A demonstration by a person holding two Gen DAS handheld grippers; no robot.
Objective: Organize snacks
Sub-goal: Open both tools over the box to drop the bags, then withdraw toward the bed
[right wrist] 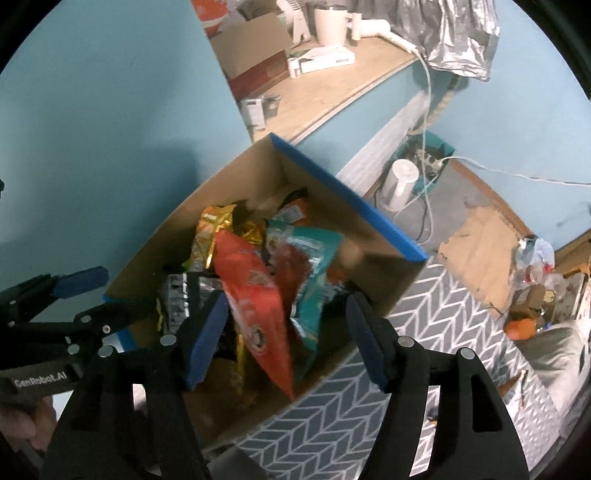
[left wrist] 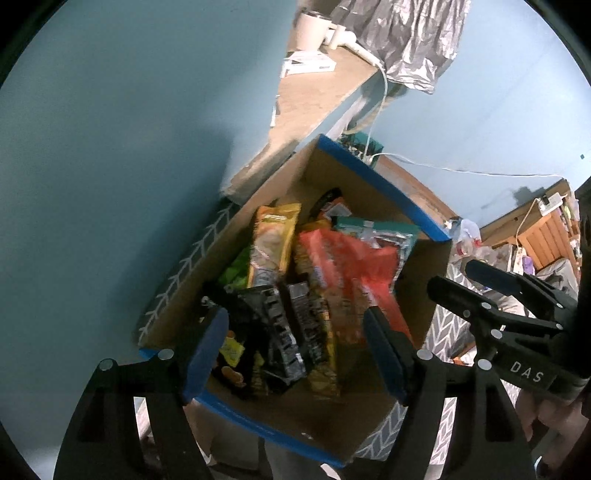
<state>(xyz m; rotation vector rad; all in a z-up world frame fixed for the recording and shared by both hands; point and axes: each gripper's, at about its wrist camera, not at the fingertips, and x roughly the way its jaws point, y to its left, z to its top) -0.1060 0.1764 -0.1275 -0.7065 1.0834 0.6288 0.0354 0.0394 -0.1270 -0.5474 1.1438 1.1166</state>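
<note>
A cardboard box [right wrist: 258, 177] with blue-taped rims is sitting on a grey chevron-patterned rug [right wrist: 436, 317] against a pale blue wall, and it is holding the snack packets in a loose, leaning stack. The left gripper [left wrist: 295, 347] is hovering above the near end of the box with its jaws standing wide apart and nothing pressed between the blue pads; a black-and-silver packet [left wrist: 284, 332] is lying below the gap, its long axis running from near to far. Beside it a yellow packet [left wrist: 275, 240] is standing on end, pointing up toward the far corner. The right gripper [right wrist: 286, 339] is also hanging open over the box, its pads clear of the red packet [right wrist: 255, 302] that shows between them; that packet is tilting, its long axis slanting from the far left down to a near-right corner poking over the box rim. A teal packet [right wrist: 314, 258] is leaning just right of it, touching it. Beyond the box a wooden worktop [right wrist: 332, 92] is carrying a white mug [right wrist: 330, 22].
</note>
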